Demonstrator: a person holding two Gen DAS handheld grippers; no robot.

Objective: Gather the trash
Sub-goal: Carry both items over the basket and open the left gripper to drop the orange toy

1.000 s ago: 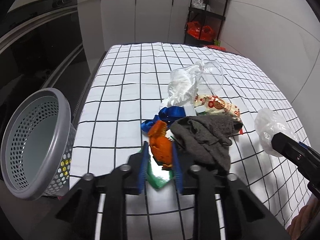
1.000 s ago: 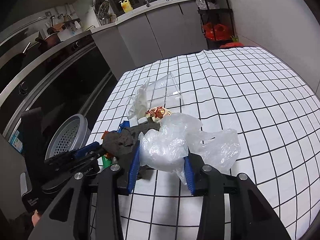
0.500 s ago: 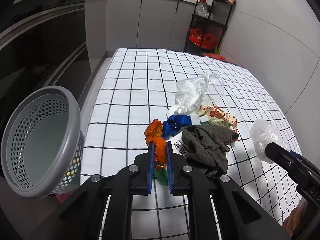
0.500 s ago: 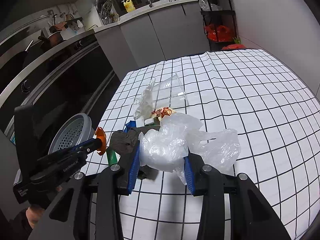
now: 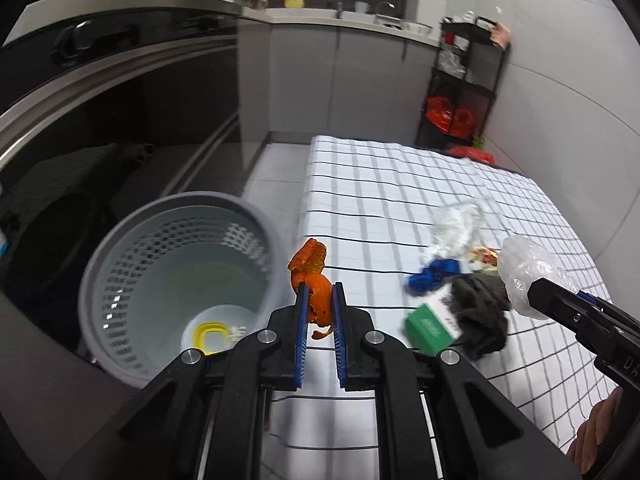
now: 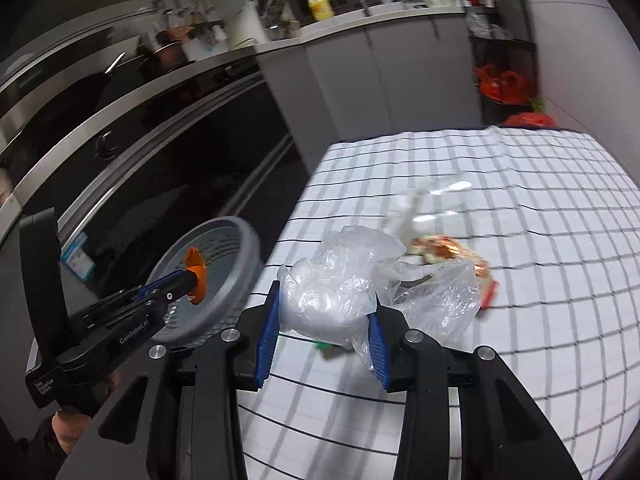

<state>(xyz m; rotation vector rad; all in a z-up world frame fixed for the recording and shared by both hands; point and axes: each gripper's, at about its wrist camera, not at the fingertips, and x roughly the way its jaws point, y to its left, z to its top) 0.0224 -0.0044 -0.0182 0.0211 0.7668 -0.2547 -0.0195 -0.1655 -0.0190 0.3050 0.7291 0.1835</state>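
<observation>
Nearby – green box (image 5: 430, 325) touching dark cloth (image 5: 480, 312) – basket (image 5: 120, 240) beside table (image 5: 380, 200)

- The basket (image 5: 120, 280) is matt grey plastic, its wall pierced with small holes.
- The tablecloth (image 5: 380, 184) looks like soft white cloth with a thin dark grid.
- The orange wrapper (image 5: 314, 280) is thin, crinkled film, slightly shiny.
- The clear plastic bag (image 6: 340, 292) is filmy and creased, catching light in its folds (almost milky where bunched).
- The grey rag (image 5: 480, 316) is rough, fuzzy cloth, quite dull.
- The green packet (image 5: 428, 326) looks like smooth printed card or plastic; I can't tell which.
- The oven front (image 5: 120, 92) is glossy black glass with brushed metal trim.
- The gripper pads (image 5: 303, 332) are ribbed blue plastic on matt black arms.
</observation>
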